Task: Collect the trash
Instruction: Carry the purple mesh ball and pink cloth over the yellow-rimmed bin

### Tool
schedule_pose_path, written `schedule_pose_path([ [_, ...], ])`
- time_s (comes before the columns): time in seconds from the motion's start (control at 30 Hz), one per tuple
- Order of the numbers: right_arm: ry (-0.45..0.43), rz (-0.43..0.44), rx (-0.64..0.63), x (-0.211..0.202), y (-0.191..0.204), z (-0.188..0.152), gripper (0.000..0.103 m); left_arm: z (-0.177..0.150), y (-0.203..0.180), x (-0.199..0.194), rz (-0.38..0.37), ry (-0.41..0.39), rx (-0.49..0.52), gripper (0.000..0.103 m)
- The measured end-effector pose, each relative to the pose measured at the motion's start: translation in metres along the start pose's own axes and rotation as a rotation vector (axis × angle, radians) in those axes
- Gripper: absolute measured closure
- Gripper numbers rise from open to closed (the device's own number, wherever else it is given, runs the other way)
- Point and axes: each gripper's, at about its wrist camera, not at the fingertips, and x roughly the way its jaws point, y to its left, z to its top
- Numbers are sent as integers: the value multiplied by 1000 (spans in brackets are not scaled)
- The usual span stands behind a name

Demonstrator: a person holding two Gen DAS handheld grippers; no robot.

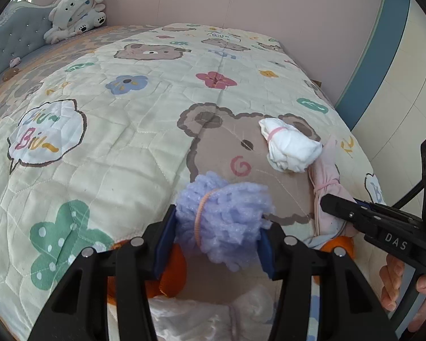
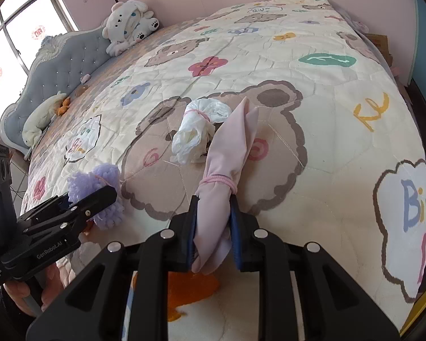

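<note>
A fluffy purple foam bundle (image 1: 227, 213) tied with a pink band sits between the blue pads of my left gripper (image 1: 217, 227), which is shut on it just above the quilt. My right gripper (image 2: 214, 207) is shut on the lower end of a pink cloth bundle (image 2: 233, 142), tied with a pink band; its tip leans over the bear print. A white crumpled bundle (image 2: 197, 130) with a pink band lies loose on the quilt just left of the pink one. The left wrist view shows the same white bundle (image 1: 291, 147), with the right gripper (image 1: 326, 201) on its near side.
The bed's cartoon quilt (image 1: 113, 142) fills both views. A white plush toy (image 1: 76, 8) and a grey tufted headboard (image 2: 65, 65) are at the far left. An orange object (image 1: 170, 270) and a white plastic wad (image 1: 198, 318) lie below my left gripper. Pink wall behind.
</note>
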Motion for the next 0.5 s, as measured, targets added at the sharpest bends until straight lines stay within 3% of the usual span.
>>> schedule_pose_path([
  [0.37, -76, -38, 22, -78, -15, -27, 84, -38, -24, -28, -42, 21, 24, 55],
  [0.5, -122, -52, 17, -117, -18, -36, 84, -45, -31, -49, -58, -6, 30, 55],
])
